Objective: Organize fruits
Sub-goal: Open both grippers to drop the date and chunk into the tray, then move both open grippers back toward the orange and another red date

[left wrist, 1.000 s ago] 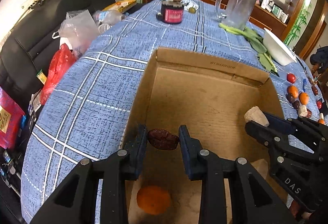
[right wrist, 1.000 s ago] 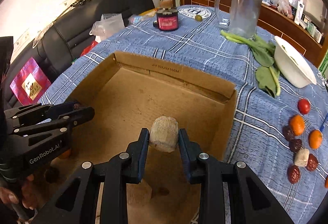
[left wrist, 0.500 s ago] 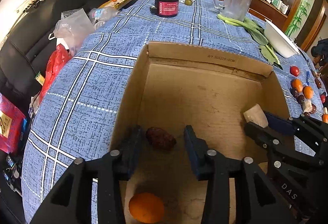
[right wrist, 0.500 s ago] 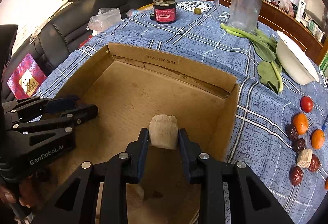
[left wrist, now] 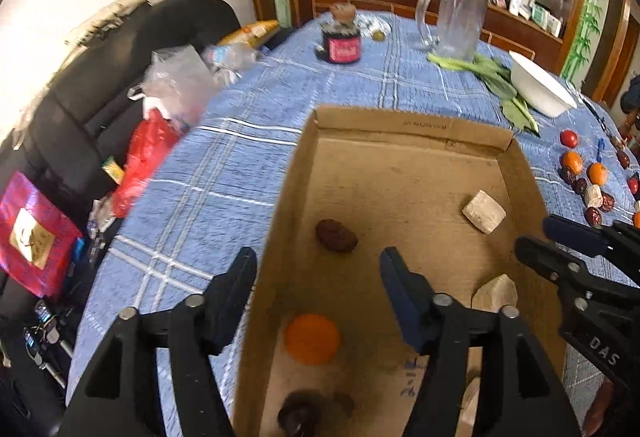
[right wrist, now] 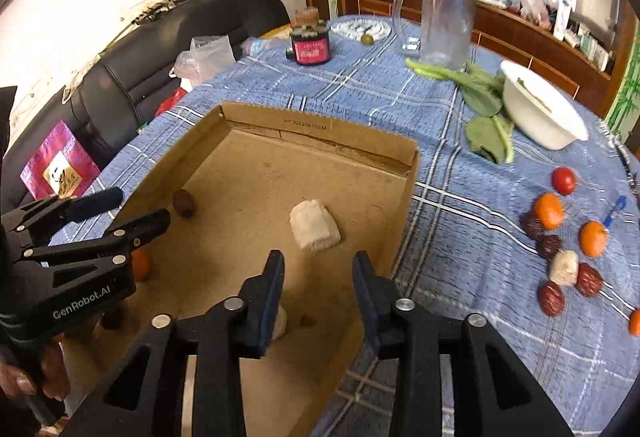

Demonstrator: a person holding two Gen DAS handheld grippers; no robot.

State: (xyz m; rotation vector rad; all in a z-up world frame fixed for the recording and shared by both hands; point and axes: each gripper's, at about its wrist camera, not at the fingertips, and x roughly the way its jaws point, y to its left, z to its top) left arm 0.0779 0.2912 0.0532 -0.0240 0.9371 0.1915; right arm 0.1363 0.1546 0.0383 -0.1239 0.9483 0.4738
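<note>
Left wrist view: the left gripper [left wrist: 318, 265] hangs over the near left wall of the box [left wrist: 412, 125], jaws spread wide and empty. A dark date [left wrist: 336, 235] lies on the box floor just beyond the jaws, at 12 o'clock from them. An orange [left wrist: 312, 338] sits nearer, between the fingers, and a pale chunk [left wrist: 484, 212] rests near the right wall at 2 o'clock. The right gripper [left wrist: 576, 257] enters at 3 o'clock, its jaws parted. Loose fruit [left wrist: 584, 177] lies on the blue checked surface [left wrist: 224, 173] right of the box.

Right wrist view: the right gripper [right wrist: 318, 277] hovers over the box's [right wrist: 308, 125] near right corner, jaws open and holding nothing. The pale chunk [right wrist: 314, 225] lies on the cardboard just ahead at 12 o'clock, clear of both fingers. The date [right wrist: 184, 202] sits by the left wall at 10 o'clock, near the left gripper [right wrist: 132, 209], whose jaws stand apart. Oranges, dates and a tomato [right wrist: 564, 180] are scattered on the surface [right wrist: 360, 93] at 3 o'clock, well apart from the box. A white bowl [right wrist: 540, 117] and a glass pitcher [right wrist: 444, 25] stand farther back.
</note>
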